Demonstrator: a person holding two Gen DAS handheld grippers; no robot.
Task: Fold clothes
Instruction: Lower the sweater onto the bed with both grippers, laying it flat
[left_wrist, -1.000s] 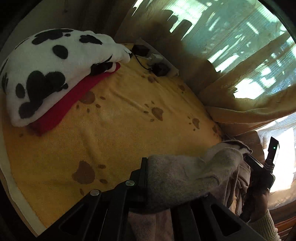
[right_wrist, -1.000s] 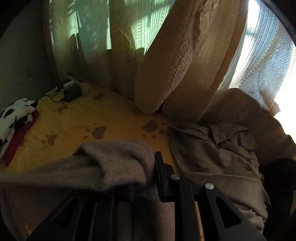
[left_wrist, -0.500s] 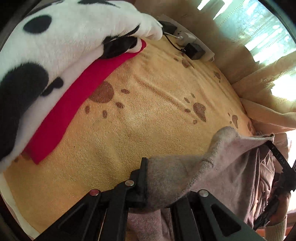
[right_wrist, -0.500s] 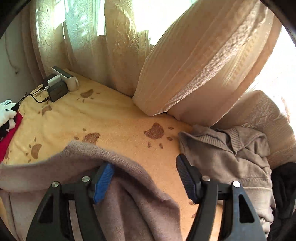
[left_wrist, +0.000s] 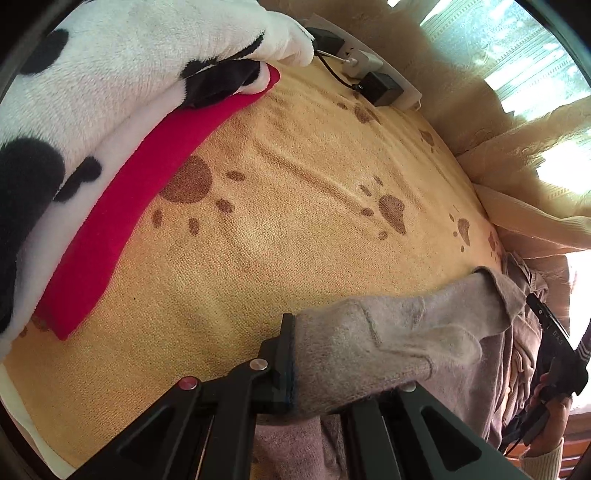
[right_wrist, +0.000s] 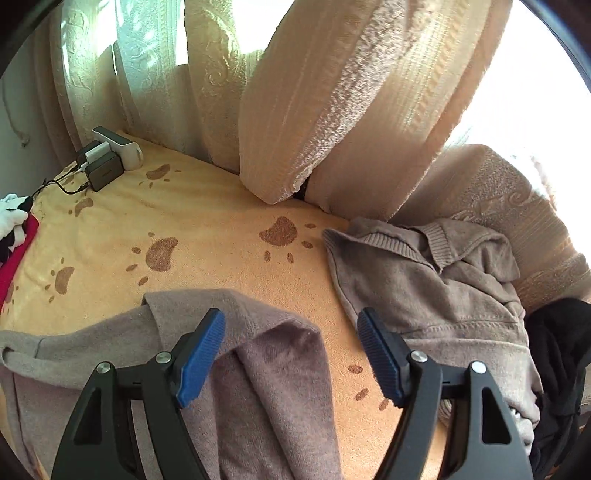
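Observation:
A grey-brown knitted garment (left_wrist: 388, 339) lies on a yellow paw-print blanket (left_wrist: 295, 206). My left gripper (left_wrist: 343, 380) is shut on a thick fold of it, low over the blanket. In the right wrist view the same garment (right_wrist: 266, 369) lies draped under my right gripper (right_wrist: 291, 354), which stands open with its blue pads (right_wrist: 201, 350) apart and nothing between them. A second grey-brown sweater with a ribbed collar (right_wrist: 424, 280) lies crumpled to the right.
A black-spotted white fleece on a red cloth (left_wrist: 110, 122) is at the left. A power strip with chargers (right_wrist: 107, 158) sits at the far edge by the curtains (right_wrist: 332, 92). Dark clothing (right_wrist: 561, 369) lies far right. A hand (left_wrist: 550, 410) holds the right gripper's handle.
My right gripper has let go of the garment and now stands open above it. My left gripper, still clamped on the fold, moved lower and closer to the spotted fleece.

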